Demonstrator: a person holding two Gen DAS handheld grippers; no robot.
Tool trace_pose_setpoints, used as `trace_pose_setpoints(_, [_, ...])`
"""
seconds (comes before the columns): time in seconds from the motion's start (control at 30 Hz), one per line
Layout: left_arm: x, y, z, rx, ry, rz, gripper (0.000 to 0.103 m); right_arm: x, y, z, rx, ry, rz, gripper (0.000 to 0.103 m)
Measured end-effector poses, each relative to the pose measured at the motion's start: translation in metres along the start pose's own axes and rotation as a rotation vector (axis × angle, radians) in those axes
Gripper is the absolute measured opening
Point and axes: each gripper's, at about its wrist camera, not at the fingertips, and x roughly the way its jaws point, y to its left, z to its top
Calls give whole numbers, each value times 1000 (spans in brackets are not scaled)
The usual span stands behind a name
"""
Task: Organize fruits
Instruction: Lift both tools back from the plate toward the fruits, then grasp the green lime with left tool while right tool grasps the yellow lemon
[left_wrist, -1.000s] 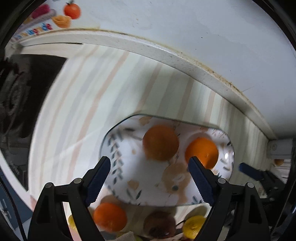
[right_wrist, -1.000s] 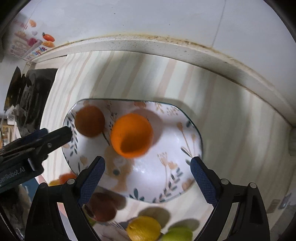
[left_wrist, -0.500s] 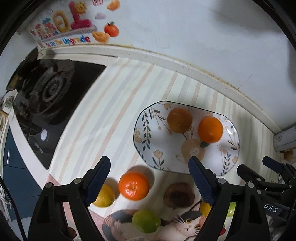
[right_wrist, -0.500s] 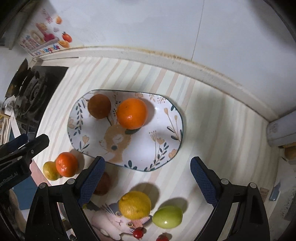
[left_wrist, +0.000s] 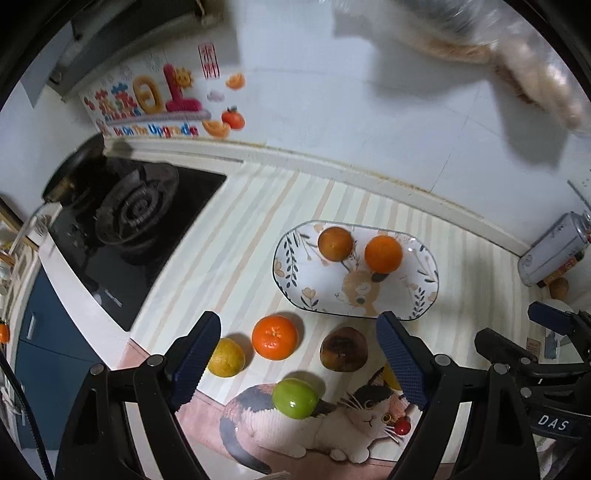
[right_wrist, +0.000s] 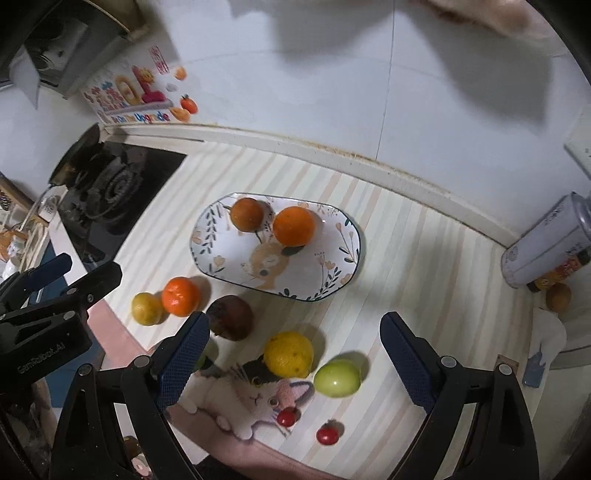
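Observation:
A floral oval plate (left_wrist: 306, 291) (right_wrist: 332, 258) on the striped counter holds a dull orange fruit (left_wrist: 335, 244) (right_wrist: 247, 214) and a bright orange (left_wrist: 383, 254) (right_wrist: 293, 226). In front of it lie a tangerine (left_wrist: 274, 337) (right_wrist: 180, 291), a small yellow fruit (left_wrist: 226, 357) (right_wrist: 147, 308), a dark brown fruit (left_wrist: 343, 349) (right_wrist: 230, 317), a green fruit (left_wrist: 294, 398), a lemon (right_wrist: 289, 354), a green apple (right_wrist: 337, 378) and two small red fruits (right_wrist: 327, 435). My left gripper (left_wrist: 299, 362) and right gripper (right_wrist: 291, 362) are both open and empty, high above the loose fruit.
A black gas hob (left_wrist: 125, 221) (right_wrist: 107, 188) lies at the left. A cat-print mat (left_wrist: 332, 424) (right_wrist: 240, 398) is at the front edge. A metal can (left_wrist: 554, 254) (right_wrist: 543, 251) lies at the right by the wall.
Both grippers have pulled up and back from the plate, so the loose fruit, hob and wall have come into view. Both stay open. The two oranges rest on the plate.

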Motion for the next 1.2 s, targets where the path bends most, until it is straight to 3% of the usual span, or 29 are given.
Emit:
trace_pose_setpoints(0.37, [-62,-10,-16,24,-86,-19,86,-71,-8,-27,19,-96,20,96])
trace_pose_setpoints(0.7, [-76,-14,-24,4,-88,-51,86,-76,-17,-37,56,-95,80,95])
trace_pose_setpoints(0.8, [-67,-11,-25,-13,-71,-44,88,-59,-25,-37,85,-58,107,96])
trace_pose_setpoints(0.83, [-61,-10,-26,-16,-59,-40,100,-50,-28,-38,93,-39,110,96])
trace_pose_setpoints(0.87, [-50,-6,-27,-21,-34,-32,103,-39,-31,-38,104,-17,124,96])
trace_pose_setpoints(1.0, [-10,7,-42,-40,44,24,103,26,-43,-44,158,114,186,96])
trace_pose_setpoints(1.2, [70,29,-78,-87,219,58,102,118,-34,-56,153,281,146,95])
